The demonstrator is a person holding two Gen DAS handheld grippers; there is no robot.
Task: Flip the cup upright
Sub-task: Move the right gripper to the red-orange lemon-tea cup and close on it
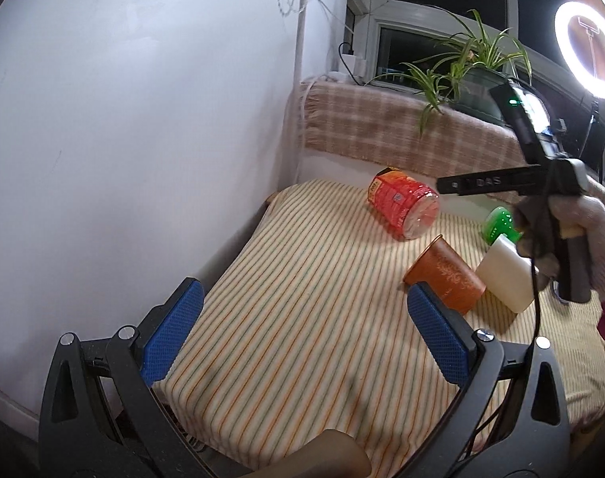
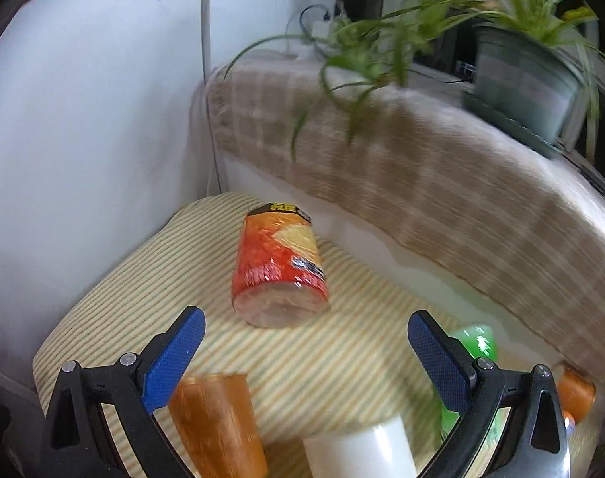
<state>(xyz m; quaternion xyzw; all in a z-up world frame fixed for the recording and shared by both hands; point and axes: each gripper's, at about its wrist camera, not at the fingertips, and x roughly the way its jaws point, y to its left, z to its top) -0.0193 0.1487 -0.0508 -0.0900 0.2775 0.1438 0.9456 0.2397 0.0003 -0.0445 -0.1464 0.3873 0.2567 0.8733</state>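
An orange patterned cup [image 1: 445,277] lies on its side on the striped cloth, just beyond my left gripper's right finger; it also shows in the right wrist view [image 2: 219,422] at the lower left. A white cup [image 1: 507,275] lies beside it, seen too in the right wrist view [image 2: 362,452]. A green cup [image 1: 499,225] lies behind them, partly hidden by the hand. My left gripper [image 1: 302,310] is open and empty above the cloth. My right gripper [image 2: 304,338] is open and empty, hovering above the cups, and shows in the left wrist view [image 1: 453,187].
A red snack canister [image 1: 402,205] lies on its side near the back, also in the right wrist view [image 2: 278,267]. The table [image 1: 282,298] has a white wall at left. A plaid-covered ledge [image 2: 442,183] with a potted plant [image 2: 517,75] stands behind. A ring light [image 1: 587,49] shines at right.
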